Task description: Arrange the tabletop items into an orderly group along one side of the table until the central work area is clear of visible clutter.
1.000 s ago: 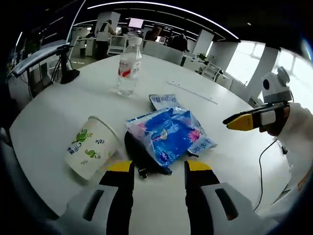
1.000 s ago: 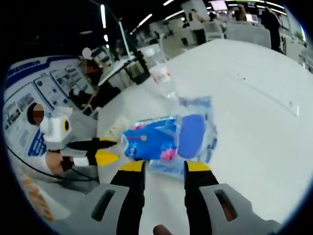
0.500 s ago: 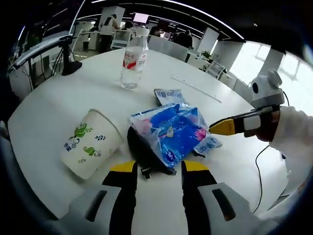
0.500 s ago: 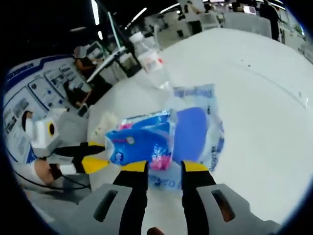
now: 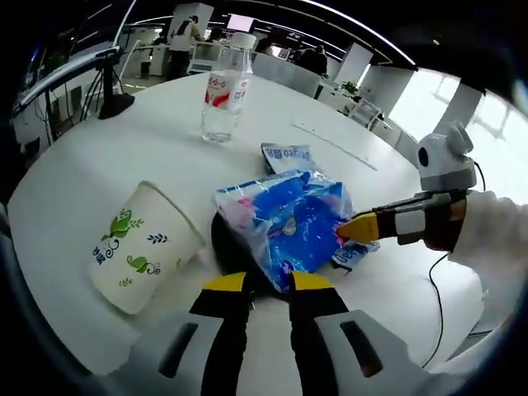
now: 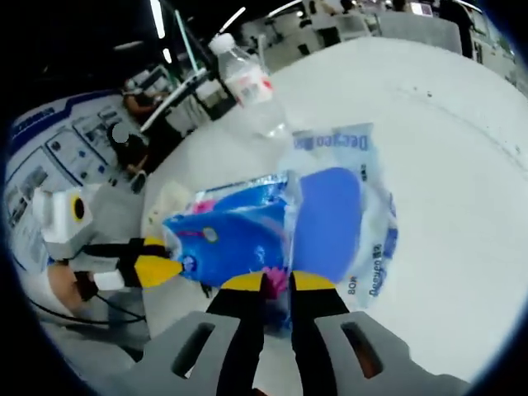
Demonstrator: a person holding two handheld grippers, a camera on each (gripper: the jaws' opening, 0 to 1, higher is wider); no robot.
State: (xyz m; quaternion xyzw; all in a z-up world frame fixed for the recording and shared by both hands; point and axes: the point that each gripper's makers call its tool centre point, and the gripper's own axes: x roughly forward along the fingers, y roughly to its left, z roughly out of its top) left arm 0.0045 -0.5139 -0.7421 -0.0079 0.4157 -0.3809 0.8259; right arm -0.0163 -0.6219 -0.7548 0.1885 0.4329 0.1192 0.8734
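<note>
A round, smooth white tabletop (image 5: 99, 157) is shown carrying one glossy, crinkled blue snack bag (image 5: 289, 223), which lies near the table's near edge over one dark, rounded object (image 5: 227, 256) of unclear kind. In the left gripper view, the left gripper (image 5: 266, 285) is seen with its yellow-tipped jaws drawn close together at the bag's near edge; whether the film is pinched cannot be told. The right gripper (image 5: 351, 228) is seen entering from the right, its yellow tips touching the bag's far side. One paper cup (image 5: 140, 247), printed with green figures, is seen lying on its side just beside the bag, and one clear plastic water bottle (image 5: 223, 99) with a red label stands upright toward the far edge. In the right gripper view, the right gripper (image 6: 276, 285) is shown nearly closed against the bag (image 6: 231, 239), and a second, flat translucent packet (image 6: 346, 214) with blue lettering is revealed lying partly under the bag; the left gripper (image 6: 157, 268) appears at the bag's opposite end. The bottle (image 6: 247, 87) is seen beyond.
</note>
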